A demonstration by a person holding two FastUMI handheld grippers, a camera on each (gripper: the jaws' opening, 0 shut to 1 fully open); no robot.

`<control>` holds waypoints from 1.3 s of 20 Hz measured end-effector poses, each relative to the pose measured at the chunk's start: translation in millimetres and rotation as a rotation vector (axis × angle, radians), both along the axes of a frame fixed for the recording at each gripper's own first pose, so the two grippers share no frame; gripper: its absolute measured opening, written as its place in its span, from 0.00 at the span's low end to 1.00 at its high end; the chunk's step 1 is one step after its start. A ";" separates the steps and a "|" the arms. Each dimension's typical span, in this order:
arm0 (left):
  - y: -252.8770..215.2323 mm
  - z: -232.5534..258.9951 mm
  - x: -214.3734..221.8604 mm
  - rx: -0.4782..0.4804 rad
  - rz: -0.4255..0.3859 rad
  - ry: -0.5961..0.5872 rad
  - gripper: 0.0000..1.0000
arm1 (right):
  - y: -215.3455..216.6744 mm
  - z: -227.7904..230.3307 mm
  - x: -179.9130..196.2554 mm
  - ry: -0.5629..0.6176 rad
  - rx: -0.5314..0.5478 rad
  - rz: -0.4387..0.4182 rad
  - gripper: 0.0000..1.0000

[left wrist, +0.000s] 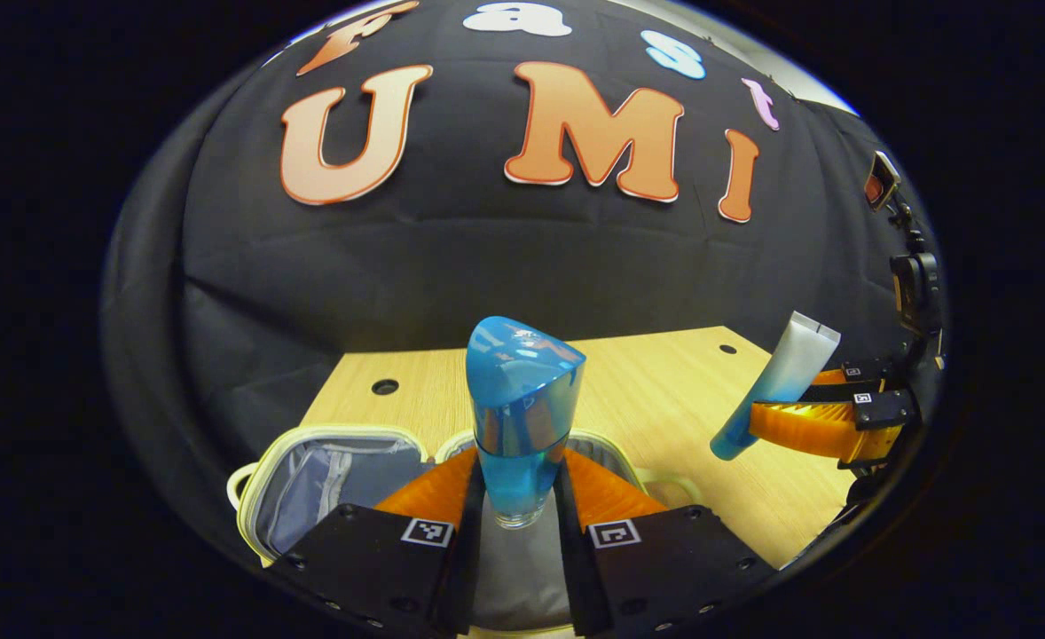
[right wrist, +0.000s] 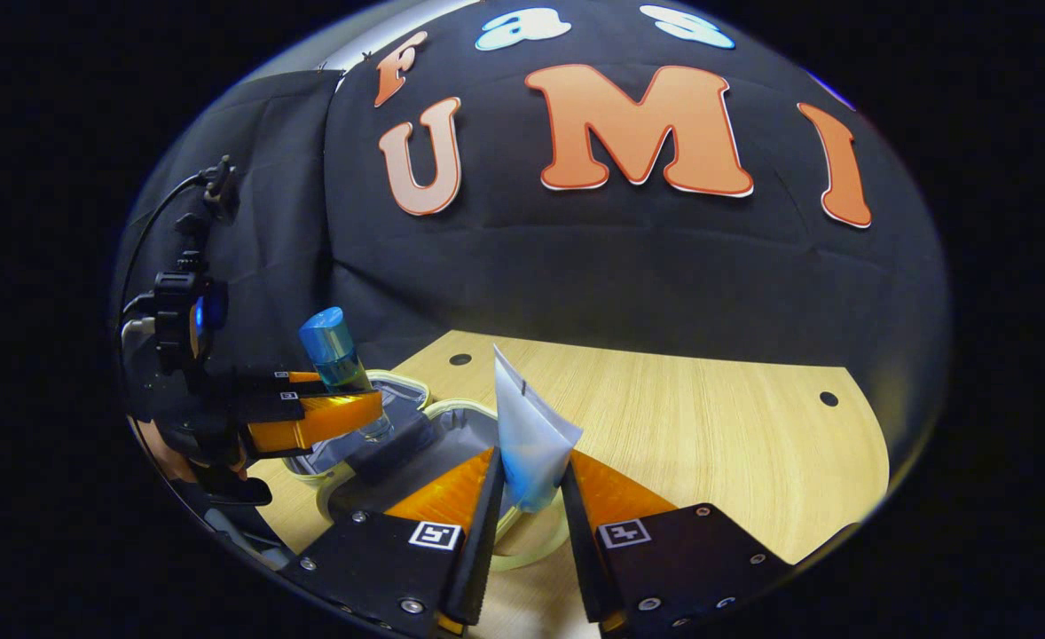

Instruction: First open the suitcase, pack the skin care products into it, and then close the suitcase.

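Lying under everything: a pale wooden surface [left wrist: 664, 390], reaching back to the black cloth wall.

Resting open on that surface: the suitcase [left wrist: 327, 475], cream-rimmed, grey lining showing, both halves spread flat side by side, seen again in the right gripper view [right wrist: 451, 435] just beyond the orange fingers.

Hovering over the open suitcase: the left gripper [left wrist: 520, 497], jaws clenching the lower part of a blue bottle [left wrist: 522, 408], upright, clear base down, broad blue cap up. Showing again at the left edge of the right gripper view: the same gripper [right wrist: 318, 417] with the bottle [right wrist: 336, 355] standing up out of it.

Hanging near the suitcase's edge: the right gripper [right wrist: 531, 497], jaws grasping a white-and-blue tube [right wrist: 527, 439], crimped end up. Appearing far right in the left gripper view: that gripper [left wrist: 828, 426], tube [left wrist: 775, 382] tilting, capped end lowest, above the bare wood.
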State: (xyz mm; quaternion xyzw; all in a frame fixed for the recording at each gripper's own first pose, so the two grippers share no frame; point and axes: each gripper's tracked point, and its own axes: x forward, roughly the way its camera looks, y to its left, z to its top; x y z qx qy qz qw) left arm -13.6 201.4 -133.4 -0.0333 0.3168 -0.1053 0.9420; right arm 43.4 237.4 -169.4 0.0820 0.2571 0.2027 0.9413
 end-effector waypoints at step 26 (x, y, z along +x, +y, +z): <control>-6.4 -153.9 -46.2 0.185 -0.168 0.601 0.42 | 85.5 -89.0 -8.5 0.288 0.054 0.115 0.43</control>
